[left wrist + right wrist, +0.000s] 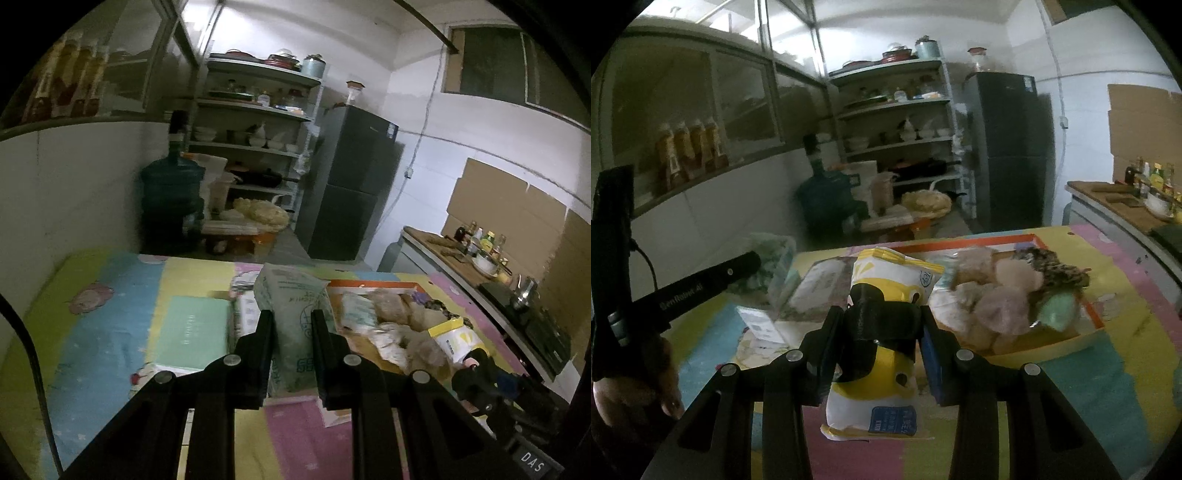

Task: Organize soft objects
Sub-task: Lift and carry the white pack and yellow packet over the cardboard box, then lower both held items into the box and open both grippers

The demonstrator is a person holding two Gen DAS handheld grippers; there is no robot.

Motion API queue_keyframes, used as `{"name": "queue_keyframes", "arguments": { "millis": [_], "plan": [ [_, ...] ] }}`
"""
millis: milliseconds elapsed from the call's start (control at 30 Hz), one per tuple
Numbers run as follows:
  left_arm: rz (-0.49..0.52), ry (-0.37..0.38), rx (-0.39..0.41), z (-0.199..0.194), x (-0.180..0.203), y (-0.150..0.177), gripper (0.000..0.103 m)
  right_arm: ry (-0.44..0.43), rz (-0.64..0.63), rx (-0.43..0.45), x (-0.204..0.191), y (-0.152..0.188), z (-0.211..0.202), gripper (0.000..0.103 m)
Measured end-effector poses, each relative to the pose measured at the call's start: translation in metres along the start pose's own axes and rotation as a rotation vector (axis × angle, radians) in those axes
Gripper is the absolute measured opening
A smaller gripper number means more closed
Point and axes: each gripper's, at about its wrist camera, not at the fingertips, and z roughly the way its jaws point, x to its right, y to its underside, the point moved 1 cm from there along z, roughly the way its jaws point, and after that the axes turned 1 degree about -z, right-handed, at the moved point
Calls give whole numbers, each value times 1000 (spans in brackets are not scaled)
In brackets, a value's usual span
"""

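My left claw (pixel 291 319) pinches a green pack (pixel 295 314), my right claw (pixel 882 321) a yellow pouch (pixel 886 280), above the pastel mat (pixel 122 295) whose far edge at twelve o'clock fronts open kitchen floor.

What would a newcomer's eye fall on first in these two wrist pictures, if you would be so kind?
Most likely the two packs held up close to the cameras: the left tongs grip a pale green soft pack, and the right tongs grip a yellow and white pack. Behind them, on the pastel patchwork mat, lies an orange-rimmed tray heaped with fluffy soft items.
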Motion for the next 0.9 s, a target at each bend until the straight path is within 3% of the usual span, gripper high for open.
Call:
{"name": "queue_keyframes", "arguments": {
  "millis": [900],
  "plan": [
    [82,30,-65,71,103,0,20,79,34,27,106,-21,-4,41]
  ]
}}
